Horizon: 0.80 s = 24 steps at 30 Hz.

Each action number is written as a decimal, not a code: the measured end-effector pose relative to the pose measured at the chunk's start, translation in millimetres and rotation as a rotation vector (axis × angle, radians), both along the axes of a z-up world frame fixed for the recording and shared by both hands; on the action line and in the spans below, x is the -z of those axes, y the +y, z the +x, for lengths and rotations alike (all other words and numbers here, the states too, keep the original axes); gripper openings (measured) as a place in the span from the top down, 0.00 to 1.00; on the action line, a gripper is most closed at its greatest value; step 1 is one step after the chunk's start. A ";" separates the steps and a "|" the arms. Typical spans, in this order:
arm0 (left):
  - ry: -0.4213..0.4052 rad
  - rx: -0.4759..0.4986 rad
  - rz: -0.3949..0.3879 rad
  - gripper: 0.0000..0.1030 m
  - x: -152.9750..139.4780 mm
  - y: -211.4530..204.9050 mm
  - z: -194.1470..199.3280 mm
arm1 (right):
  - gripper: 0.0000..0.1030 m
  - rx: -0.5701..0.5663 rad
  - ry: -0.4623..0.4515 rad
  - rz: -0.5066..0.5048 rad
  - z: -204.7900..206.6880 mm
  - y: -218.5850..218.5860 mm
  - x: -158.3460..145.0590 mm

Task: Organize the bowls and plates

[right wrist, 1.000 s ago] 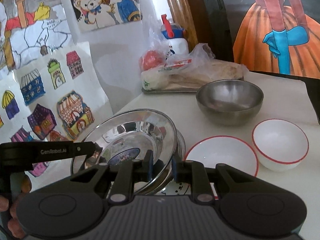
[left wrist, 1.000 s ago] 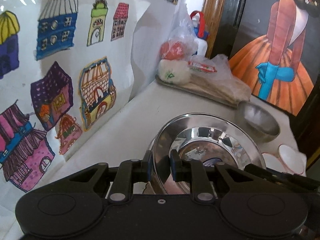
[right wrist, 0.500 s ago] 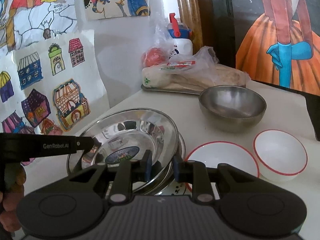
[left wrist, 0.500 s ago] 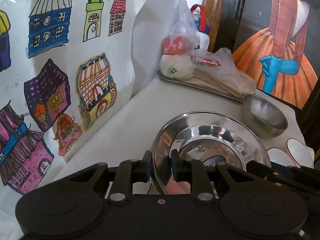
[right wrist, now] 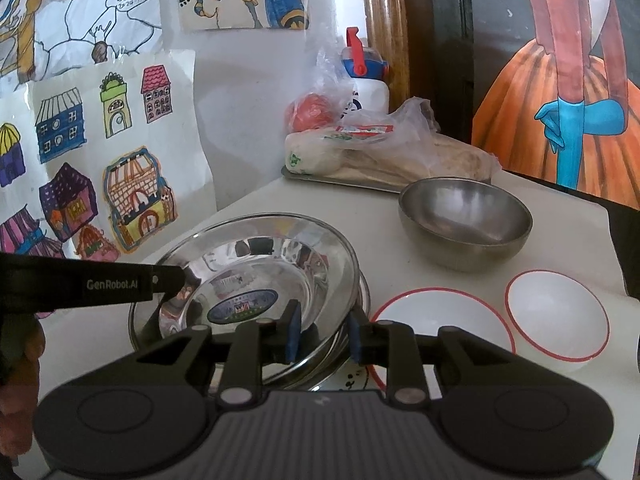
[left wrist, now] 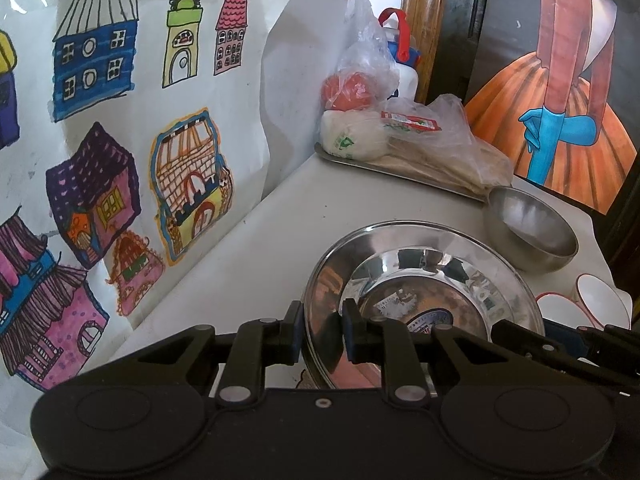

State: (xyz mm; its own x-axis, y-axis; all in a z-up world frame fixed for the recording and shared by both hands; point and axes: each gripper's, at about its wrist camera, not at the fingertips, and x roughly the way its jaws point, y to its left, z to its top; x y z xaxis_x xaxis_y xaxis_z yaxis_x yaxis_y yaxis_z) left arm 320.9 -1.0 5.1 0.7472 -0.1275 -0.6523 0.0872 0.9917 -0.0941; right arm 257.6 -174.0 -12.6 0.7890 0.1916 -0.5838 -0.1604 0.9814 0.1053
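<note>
A shiny steel plate [right wrist: 256, 272] sits on top of another plate on the white table. My left gripper [left wrist: 322, 334] has its fingers on either side of the plate's near-left rim [left wrist: 320, 300], shut on it. My right gripper [right wrist: 324, 330] straddles the plate's right rim with its jaws a little apart, open. A steel bowl [right wrist: 466, 220] stands behind to the right. A white red-rimmed plate [right wrist: 436, 320] and a white red-rimmed bowl [right wrist: 556, 320] lie at the right.
A tray [right wrist: 340, 178] with bagged food and a white bottle [right wrist: 366, 80] stands at the back by the wall. Children's drawings [left wrist: 120, 140] hang close on the left. A painting [right wrist: 560, 80] leans at the back right.
The steel plate has come down from a tilt to lie nearly flat on the plate below. My right gripper's jaws have opened wider around the rim.
</note>
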 end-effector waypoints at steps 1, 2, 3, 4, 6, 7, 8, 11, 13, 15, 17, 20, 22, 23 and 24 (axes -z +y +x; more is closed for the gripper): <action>0.001 0.001 0.000 0.79 0.0 0.2 0.1 | 0.71 -0.001 0.000 -0.006 -0.1 0.8 -0.2; 0.002 0.001 0.000 0.79 -0.1 0.1 -0.3 | 0.71 -0.002 0.000 -0.011 0.0 1.3 -0.4; 0.004 0.002 0.000 0.79 -0.1 0.1 0.3 | 0.71 -0.003 0.000 -0.016 0.0 1.8 -0.7; 0.004 0.004 0.001 0.79 -0.2 0.3 0.8 | 0.70 -0.005 0.000 -0.021 -0.1 2.3 -1.1; 0.008 0.007 0.003 0.79 -0.3 0.6 1.5 | 0.70 -0.007 -0.001 -0.032 -0.1 3.9 -1.5; 0.009 0.009 0.007 0.79 -0.1 0.3 1.5 | 0.70 -0.009 -0.001 -0.035 0.1 4.1 -1.6; 0.008 0.011 0.013 0.79 -0.1 -0.4 1.2 | 0.70 -0.011 -0.002 -0.040 0.3 4.3 -1.7; 0.005 0.014 0.020 0.78 0.1 -1.5 0.8 | 0.69 -0.015 -0.006 -0.052 0.1 4.8 -1.5; 0.005 0.014 0.017 0.78 0.2 -0.9 1.2 | 0.69 -0.018 -0.009 -0.063 0.3 5.7 -1.2; 0.006 0.015 0.016 0.78 0.3 -0.6 1.3 | 0.68 -0.020 -0.013 -0.076 0.1 6.8 -0.7; 0.006 0.014 0.017 0.79 0.2 -0.6 1.2 | 0.68 -0.022 -0.017 -0.089 -0.2 8.2 -0.1; 0.007 0.011 0.022 0.81 0.6 -0.1 1.3 | 0.67 -0.026 -0.023 -0.113 -0.4 10.6 1.2; 0.007 0.010 0.017 0.82 0.6 1.1 1.6 | 0.67 -0.028 -0.026 -0.116 -0.5 11.5 1.2; 0.009 0.011 0.015 0.82 0.5 1.2 1.7 | 0.67 -0.029 -0.026 -0.120 -0.5 11.9 1.5; 0.009 0.009 0.015 0.82 0.5 1.0 1.0 | 0.67 -0.029 -0.027 -0.121 -0.8 12.0 1.7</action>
State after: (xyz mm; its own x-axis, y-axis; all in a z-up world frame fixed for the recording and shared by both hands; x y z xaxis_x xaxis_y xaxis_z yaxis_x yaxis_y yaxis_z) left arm 321.9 0.0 4.6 0.7403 -0.1239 -0.6608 0.0949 0.9923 -0.0797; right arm 256.8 -161.9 -14.2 0.7999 0.1442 -0.5825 -0.1904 0.9815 -0.0186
